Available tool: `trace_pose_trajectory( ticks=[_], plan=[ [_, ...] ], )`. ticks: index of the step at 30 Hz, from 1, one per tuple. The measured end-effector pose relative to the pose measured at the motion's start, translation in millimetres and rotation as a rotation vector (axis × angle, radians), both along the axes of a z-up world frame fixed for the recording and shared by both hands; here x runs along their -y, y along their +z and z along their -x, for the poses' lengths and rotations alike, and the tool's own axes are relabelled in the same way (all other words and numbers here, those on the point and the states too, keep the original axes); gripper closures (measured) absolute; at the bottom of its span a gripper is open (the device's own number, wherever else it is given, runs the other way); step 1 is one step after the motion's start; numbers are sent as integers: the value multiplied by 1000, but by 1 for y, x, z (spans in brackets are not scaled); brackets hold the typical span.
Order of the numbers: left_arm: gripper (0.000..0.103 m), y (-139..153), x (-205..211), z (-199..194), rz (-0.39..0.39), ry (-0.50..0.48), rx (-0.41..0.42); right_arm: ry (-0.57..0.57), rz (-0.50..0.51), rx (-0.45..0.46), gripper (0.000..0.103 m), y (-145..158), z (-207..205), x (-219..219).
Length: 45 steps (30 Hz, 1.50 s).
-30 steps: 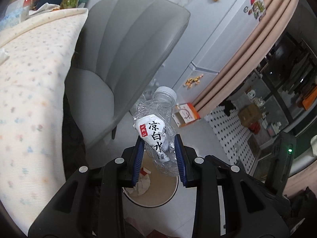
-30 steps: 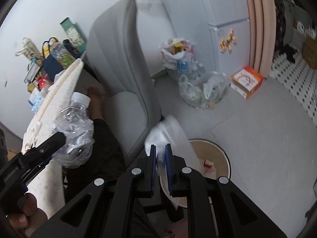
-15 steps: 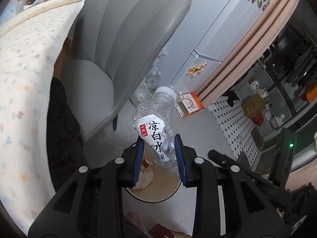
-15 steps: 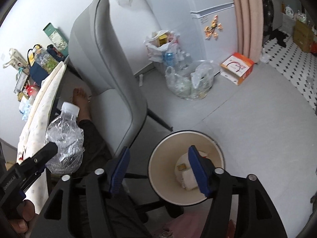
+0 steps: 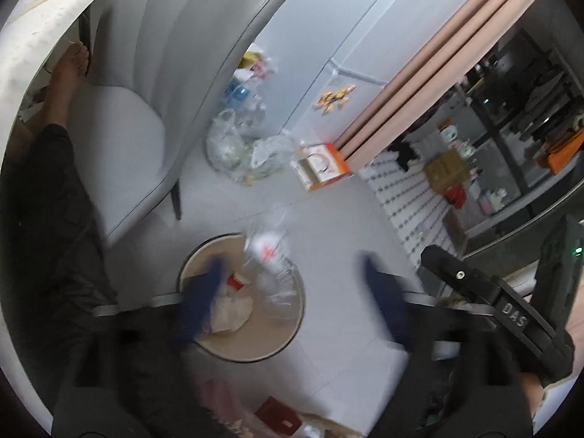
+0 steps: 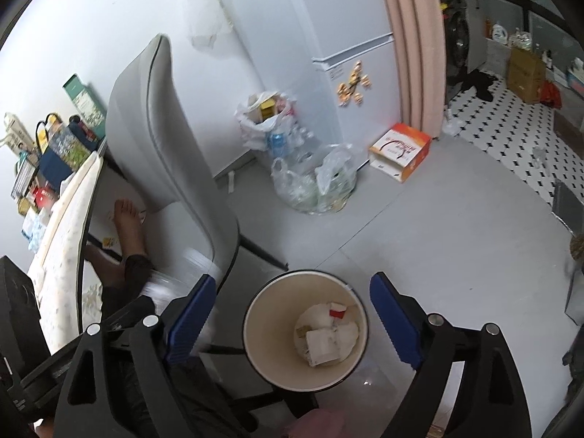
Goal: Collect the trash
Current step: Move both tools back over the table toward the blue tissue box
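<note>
A round cream waste bin stands on the grey floor beside the grey chair; it also shows in the right wrist view. In the left wrist view my left gripper is open wide and blurred above the bin, and a crushed clear water bottle with a white label is loose in the air over the bin's rim. My right gripper is open and empty above the bin. White paper and a small red piece lie inside the bin.
A grey upholstered chair stands left of the bin, with a person's bare foot on its seat. Clear bags of bottles and an orange box sit by the white fridge. A cloth-covered table is at far left.
My left gripper has opened and let go of the bottle, which now drops toward the bin. My right gripper, which opened half a second ago, stays open over the bin.
</note>
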<state>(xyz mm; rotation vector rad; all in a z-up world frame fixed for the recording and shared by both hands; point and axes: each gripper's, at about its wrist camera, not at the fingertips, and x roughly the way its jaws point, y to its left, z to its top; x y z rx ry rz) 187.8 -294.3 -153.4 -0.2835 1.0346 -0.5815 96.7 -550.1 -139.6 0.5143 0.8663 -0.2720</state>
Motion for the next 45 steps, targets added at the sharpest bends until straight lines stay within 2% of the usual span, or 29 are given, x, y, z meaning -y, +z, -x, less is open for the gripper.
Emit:
trace_pose_trajectory(
  ticks=[3,7,11,17,26,36,45],
  plan=[
    [9,10,-6,1,-6,18,27,-10,-12,13,18,3,1,1],
    [6,27,-27,2,13,76,44,34,-21,24,16,7,-5,-16],
    [6,48,-56,4,36,151,80,59,-5,51,9,17,-8,-33],
    [6,76,-98,11,52,236,138,85,14,83,8,37,-15,-54],
    [6,96,-163,22,87,348,183,167,48,125,8,67,-27,-105],
    [6,127,-232,49,81,454,260,302,61,182,8,101,-33,-183],
    [6,140,-301,79,19,588,313,403,35,214,8,114,-32,-243]
  ],
)
